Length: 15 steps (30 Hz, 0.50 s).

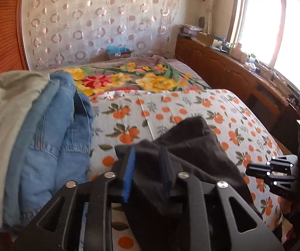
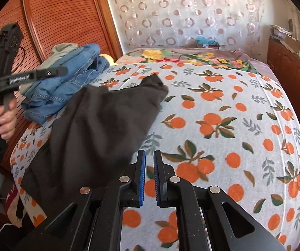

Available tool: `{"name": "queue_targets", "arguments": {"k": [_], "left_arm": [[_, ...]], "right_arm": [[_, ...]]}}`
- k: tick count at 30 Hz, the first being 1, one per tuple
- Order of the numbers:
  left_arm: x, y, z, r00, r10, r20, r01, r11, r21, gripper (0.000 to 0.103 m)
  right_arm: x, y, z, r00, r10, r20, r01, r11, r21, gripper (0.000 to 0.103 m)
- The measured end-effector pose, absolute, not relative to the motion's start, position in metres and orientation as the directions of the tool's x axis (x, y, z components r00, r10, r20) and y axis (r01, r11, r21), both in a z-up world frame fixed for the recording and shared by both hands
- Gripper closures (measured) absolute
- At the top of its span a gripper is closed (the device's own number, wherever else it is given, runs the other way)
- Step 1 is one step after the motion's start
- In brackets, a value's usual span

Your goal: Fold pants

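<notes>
From the left wrist view, I note my left gripper with its blue pads parted and a fold of the dark pants lying between them; the cloth fills the gap and drapes over the linkage, but I cannot tell whether the pads press on it or merely straddle it. The garment lies bunched on the orange-print bedsheet, near the front edge of the bed. A stack of clothes sits just to the left: blue jeans with a pale grey-green garment on top. The right gripper appears at the right margin, clear of the fabric. From the right wrist view, my right gripper has its pads drawn almost together with nothing between them, only a narrow slit showing the bedsheet beneath. The dark pants spread in a rumpled slope to its left, one end reaching toward the middle of the bed, the other trailing over the near edge. The left gripper, held in a hand, is raised beside the jeans. My assessment: the garment shows no clean fold line and no flattened, aligned legs, so the task stands at an early stage; straightening, laying flat and folding all remain.
</notes>
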State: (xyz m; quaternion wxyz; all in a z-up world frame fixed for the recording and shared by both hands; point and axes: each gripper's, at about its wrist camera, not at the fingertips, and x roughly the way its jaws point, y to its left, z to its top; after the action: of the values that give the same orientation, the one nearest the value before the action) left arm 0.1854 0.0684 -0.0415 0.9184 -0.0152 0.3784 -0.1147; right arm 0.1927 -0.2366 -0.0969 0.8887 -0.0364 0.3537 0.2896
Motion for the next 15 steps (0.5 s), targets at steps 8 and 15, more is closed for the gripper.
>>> {"name": "queue_targets", "arguments": {"k": [8,15], "left_arm": [[0.146,0.067,-0.056,0.677,-0.223,-0.701,0.205,0.972,-0.110,0.054],[0.106,0.063,-0.077,0.648,-0.223,-0.728,0.214,0.971,-0.106,0.054]], "right_arm": [[0.170,-0.228,-0.095,0.576,0.509,-0.639,-0.562,0.815,0.143,0.093],[0.140,-0.216,-0.098,0.566,0.519,-0.641,-0.592,0.797,0.121,0.077]]}}
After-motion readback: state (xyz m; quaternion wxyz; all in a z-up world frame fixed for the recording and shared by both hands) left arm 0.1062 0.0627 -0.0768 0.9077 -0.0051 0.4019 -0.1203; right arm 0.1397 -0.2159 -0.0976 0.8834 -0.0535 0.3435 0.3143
